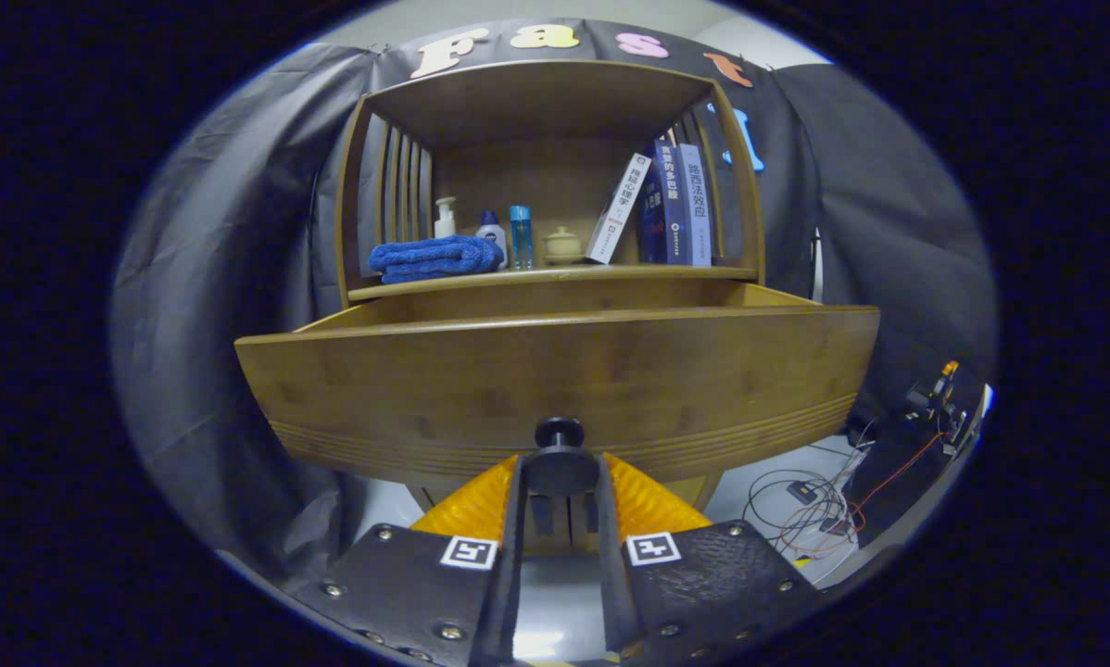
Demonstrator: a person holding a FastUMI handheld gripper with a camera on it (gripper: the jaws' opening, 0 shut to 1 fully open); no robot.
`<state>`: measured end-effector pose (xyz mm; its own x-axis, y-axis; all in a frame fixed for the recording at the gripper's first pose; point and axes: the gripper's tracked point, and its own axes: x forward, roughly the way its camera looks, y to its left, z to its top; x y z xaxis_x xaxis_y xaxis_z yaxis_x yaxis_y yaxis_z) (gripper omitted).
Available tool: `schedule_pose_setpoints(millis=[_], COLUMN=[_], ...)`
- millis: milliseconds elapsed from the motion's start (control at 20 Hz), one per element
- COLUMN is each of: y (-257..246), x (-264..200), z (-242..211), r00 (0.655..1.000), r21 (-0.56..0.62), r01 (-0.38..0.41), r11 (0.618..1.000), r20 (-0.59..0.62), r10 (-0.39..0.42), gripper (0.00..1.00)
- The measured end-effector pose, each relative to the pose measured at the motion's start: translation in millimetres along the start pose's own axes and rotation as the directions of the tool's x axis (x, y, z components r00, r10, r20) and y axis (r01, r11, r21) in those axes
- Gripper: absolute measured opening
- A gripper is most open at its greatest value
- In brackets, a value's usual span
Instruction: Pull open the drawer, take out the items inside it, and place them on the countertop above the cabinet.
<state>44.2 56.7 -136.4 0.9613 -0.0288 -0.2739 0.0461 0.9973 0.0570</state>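
The gripper (pixel 560 472) has its fingers closed on the round knob (pixel 560 459) at the centre of the drawer (pixel 555 371) front, a hold suited to pulling, with the drawer standing part-way out below the surface (pixel 555 275) carrying a folded blue towel (pixel 435 257), bottles and books.

Tongs-mounted camera, low, close, facing drawer (pixel 555 380) front.

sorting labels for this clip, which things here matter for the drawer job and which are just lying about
Job:
drawer, pulled out
knob, between the tongs
countertop

Lying about:
blue towel
bottles
small jar
books
cables
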Motion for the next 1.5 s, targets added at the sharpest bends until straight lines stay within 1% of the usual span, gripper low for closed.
schedule_pose_setpoints(millis=[100, 150, 200, 250, 300, 400, 450, 650, 800, 900, 1100, 1150, 1250, 1350, 1450, 1500], y=[-0.9, 5.0, -17.7, -37.6, -43.2, -54.3, -53.5, -49.4, -42.9, -34.1, -20.2, -19.7, -17.8, -6.7, 6.5, 10.1], x=[-10.0, -27.0, -50.6, -50.2, -61.9, -76.6, -72.2, -66.0, -64.6, -62.3, -46.3, -37.0, -14.8, 9.2, 34.8, 44.7], z=[-5.0, -10.4, -19.5, -9.7, -0.2, 17.3, 23.3, 19.8, 26.7, 45.1, 103.9, 117.8, 129.9, 140.5, 149.3, 152.2], r00=[1.000, 0.999, 0.998, 0.997, 0.991, 0.984, 0.983, 0.985, 0.988, 0.988, 0.987, 0.987, 0.990, 0.989, 0.987, 0.982], r21=[0.005, 0.003, -0.012, 0.055, 0.104, 0.095, 0.088, 0.093, 0.090, 0.085, 0.036, 0.041, 0.074, 0.070, 0.067, 0.073], r01=[0.004, -0.027, 0.051, 0.076, 0.103, 0.110, 0.111, 0.112, 0.092, 0.072, 0.080, 0.093, 0.133, 0.147, 0.151, 0.168], r11=[1.000, 1.000, 0.999, 0.996, 0.989, 0.989, 0.990, 0.989, 0.992, 0.994, 0.996, 0.995, 0.988, 0.987, 0.986, 0.983], r20=[-0.008, -0.021, -0.029, 0.031, 0.072, 0.129, 0.140, 0.118, 0.112, 0.127, 0.140, 0.125, 0.043, -0.014, -0.063, -0.096], r10=[-0.004, 0.027, -0.051, -0.077, -0.110, -0.121, -0.122, -0.123, -0.102, -0.082, -0.084, -0.097, -0.136, -0.146, -0.147, -0.161], gripper=[0.36, 0.28, 0.20, 0.11, 0.03, 0.05, 0.04, 0.04, 0.04, 0.04, 0.04, 0.04, 0.04, 0.06, 0.09, 0.15])
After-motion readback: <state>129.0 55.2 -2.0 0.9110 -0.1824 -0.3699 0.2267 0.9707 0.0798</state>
